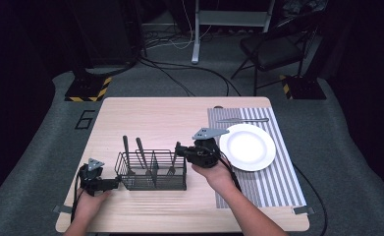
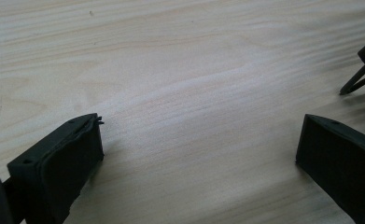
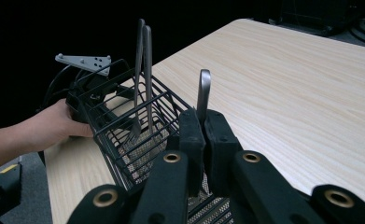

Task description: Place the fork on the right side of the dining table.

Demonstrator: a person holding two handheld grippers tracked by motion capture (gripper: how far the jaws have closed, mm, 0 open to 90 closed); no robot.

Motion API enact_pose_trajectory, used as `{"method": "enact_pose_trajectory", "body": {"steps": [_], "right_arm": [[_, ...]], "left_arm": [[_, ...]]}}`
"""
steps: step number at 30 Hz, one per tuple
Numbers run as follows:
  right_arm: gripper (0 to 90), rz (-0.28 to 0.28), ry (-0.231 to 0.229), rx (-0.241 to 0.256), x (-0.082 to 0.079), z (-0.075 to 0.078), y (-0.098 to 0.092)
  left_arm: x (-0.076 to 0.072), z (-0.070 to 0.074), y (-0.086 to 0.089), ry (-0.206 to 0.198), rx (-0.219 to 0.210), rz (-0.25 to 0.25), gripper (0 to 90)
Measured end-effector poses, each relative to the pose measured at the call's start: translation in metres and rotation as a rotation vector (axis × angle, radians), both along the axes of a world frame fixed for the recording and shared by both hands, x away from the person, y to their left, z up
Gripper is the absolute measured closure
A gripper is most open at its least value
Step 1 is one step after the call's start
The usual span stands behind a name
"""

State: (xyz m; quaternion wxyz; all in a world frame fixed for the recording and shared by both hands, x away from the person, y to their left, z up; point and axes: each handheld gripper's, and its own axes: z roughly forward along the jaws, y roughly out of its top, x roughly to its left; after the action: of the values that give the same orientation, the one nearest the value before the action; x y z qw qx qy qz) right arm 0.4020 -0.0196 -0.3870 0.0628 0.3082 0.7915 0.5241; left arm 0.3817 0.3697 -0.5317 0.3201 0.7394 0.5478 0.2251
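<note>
A black wire cutlery basket (image 1: 150, 171) stands on the wooden table (image 1: 145, 115). Two metal utensils (image 1: 133, 150) stand upright in its left compartments, also seen as utensils (image 3: 143, 70) in the right gripper view. My right gripper (image 1: 179, 149) is over the basket's right end, shut on the handle of a third metal utensil (image 3: 204, 88) whose head is down in the basket (image 3: 124, 126). In its own view the right gripper (image 3: 203, 123) pinches that handle. My left gripper (image 1: 115, 183) rests by the basket's left end; the left gripper (image 2: 199, 144) is open over bare wood.
A white plate (image 1: 248, 146) lies on a grey striped placemat (image 1: 273, 187) at the right, with a knife (image 1: 243, 120) on the mat behind it. A corner of basket wire (image 2: 364, 70) shows in the left gripper view. A chair and cables are beyond the table.
</note>
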Motion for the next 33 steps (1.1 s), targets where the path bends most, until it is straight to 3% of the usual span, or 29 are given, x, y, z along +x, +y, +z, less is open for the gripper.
{"method": "enact_pose_trajectory", "body": {"steps": [3,15,24,33], "right_arm": [[87.1,0.003,-0.024,-0.010,-0.002,0.003,0.001],[87.1,-0.004,-0.043,0.001,-0.004,0.026,-0.002],[87.1,-0.012,-0.053,0.026,-0.006,0.048,-0.007],[87.1,-0.053,-0.060,0.069,-0.003,0.071,-0.021]], "left_arm": [[0.000,0.000,0.000,0.000,0.000,0.000,0.2],[0.000,0.000,0.000,0.000,0.000,0.000,0.2],[0.000,0.000,0.000,0.000,0.000,0.000,0.2],[0.000,0.000,0.000,0.000,0.000,0.000,0.2]]}}
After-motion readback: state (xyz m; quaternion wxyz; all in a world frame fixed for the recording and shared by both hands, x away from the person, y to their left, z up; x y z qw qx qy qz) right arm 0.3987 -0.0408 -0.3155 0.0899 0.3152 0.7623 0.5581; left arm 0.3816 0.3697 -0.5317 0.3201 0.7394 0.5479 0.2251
